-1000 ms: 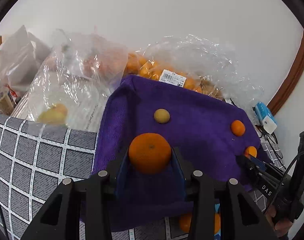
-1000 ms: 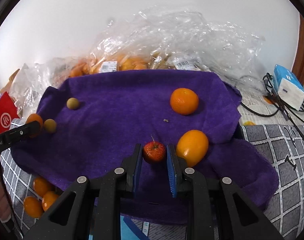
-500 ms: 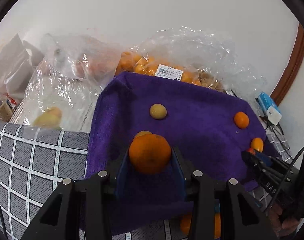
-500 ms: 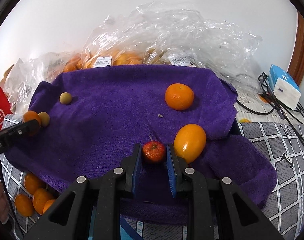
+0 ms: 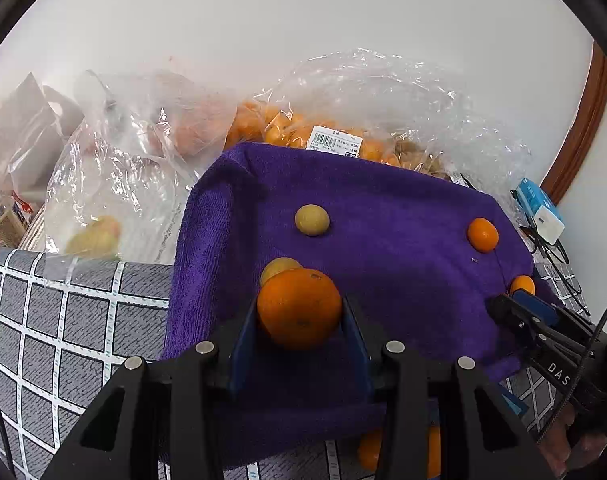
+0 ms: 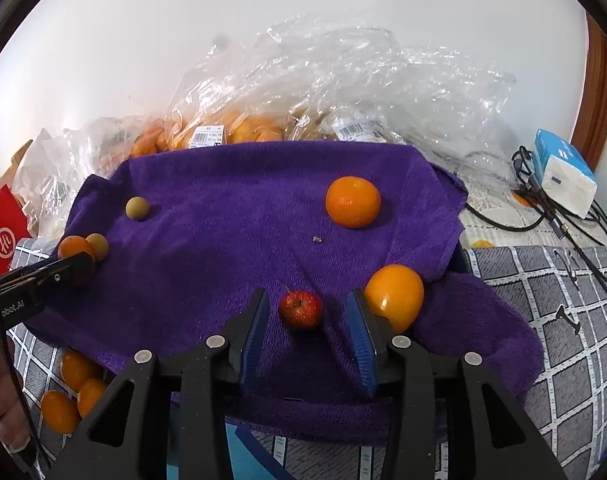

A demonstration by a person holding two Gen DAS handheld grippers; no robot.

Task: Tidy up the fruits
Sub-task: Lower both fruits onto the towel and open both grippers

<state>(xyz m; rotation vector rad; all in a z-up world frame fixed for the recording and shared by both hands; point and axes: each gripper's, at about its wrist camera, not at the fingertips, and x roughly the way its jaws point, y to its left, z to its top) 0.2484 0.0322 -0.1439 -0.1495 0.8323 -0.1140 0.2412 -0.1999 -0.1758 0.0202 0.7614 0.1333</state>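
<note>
While the left gripper (image 5: 299,320) pinches a round orange mandarin (image 5: 299,308) between its blue pads at the near left part of a purple towel (image 5: 383,208), the right gripper (image 6: 307,316) is opening its jaws around a small red fruit (image 6: 300,309), which lies on the towel between the blue pads without touching either. Just right of that gripper rests an oval orange fruit (image 6: 395,296). Farther back sits a second mandarin (image 6: 352,201). Two small tan round fruits lie toward the left, one (image 6: 137,208) farther, one (image 6: 98,245) touching the held mandarin. Clear plastic bags of oranges (image 6: 239,128) are heaped behind the towel. A grey checked tablecloth (image 5: 63,320) lies underneath. Loose oranges (image 6: 73,388) sit off the towel's near left edge.
</note>
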